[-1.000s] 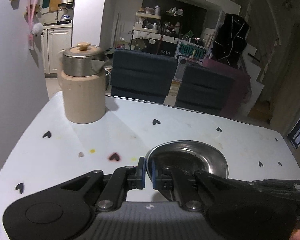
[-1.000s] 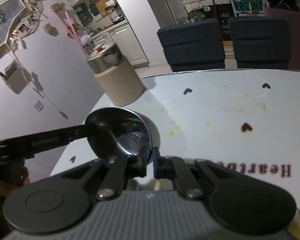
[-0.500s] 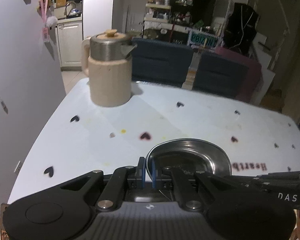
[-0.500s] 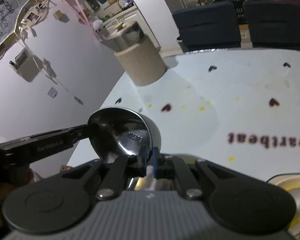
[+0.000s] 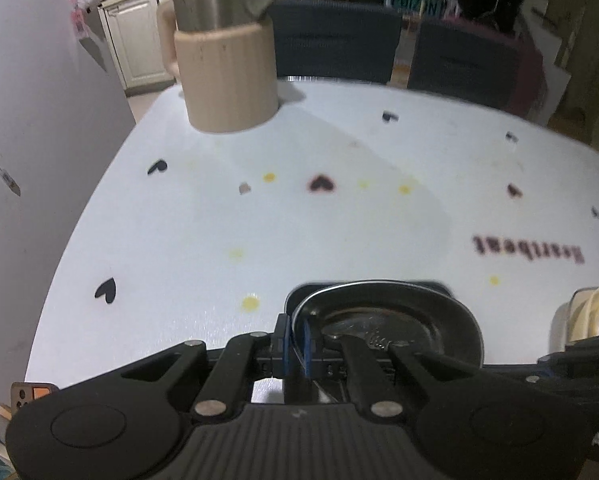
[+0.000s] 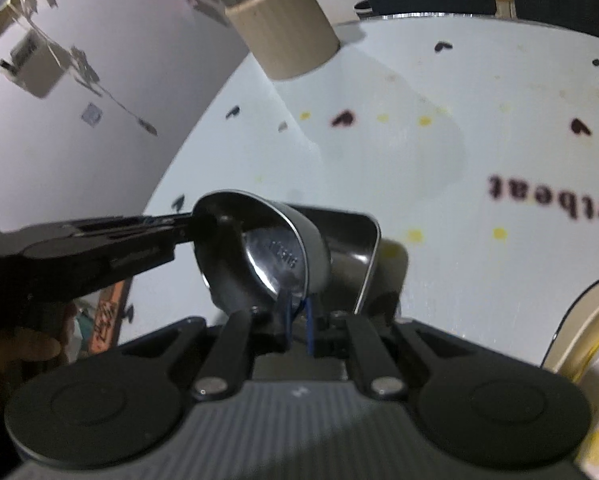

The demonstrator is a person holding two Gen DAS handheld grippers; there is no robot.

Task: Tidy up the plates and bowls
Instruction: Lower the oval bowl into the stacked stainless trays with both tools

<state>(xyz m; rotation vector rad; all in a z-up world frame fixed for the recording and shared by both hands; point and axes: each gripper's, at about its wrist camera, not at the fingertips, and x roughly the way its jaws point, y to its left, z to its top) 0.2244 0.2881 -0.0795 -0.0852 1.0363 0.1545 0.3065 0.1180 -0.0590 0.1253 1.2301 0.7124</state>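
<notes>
A steel bowl (image 5: pixel 383 322) is held by both grippers at once. My left gripper (image 5: pixel 295 346) is shut on its near left rim. In the right wrist view the bowl (image 6: pixel 267 256) is tilted, and my right gripper (image 6: pixel 298 322) is shut on its near rim. The left gripper's fingers (image 6: pixel 99 240) reach the bowl's far rim from the left. The bowl hangs over a dark metal tray (image 6: pixel 355 248) with rounded corners, close above it. A cream plate or bowl (image 5: pixel 587 314) lies at the right, also in the right wrist view (image 6: pixel 579 332).
A beige kettle with a steel top (image 5: pixel 223 56) stands at the table's far left. The white tablecloth (image 5: pixel 339 216) has heart marks and a printed word. A wall (image 5: pixel 39 100) runs along the left. Two dark chairs (image 5: pixel 335 40) stand behind the table.
Both grippers have carried the bowl toward the table's near edge and lowered it. The dark tray and the cream dish have come into view below and to the right.
</notes>
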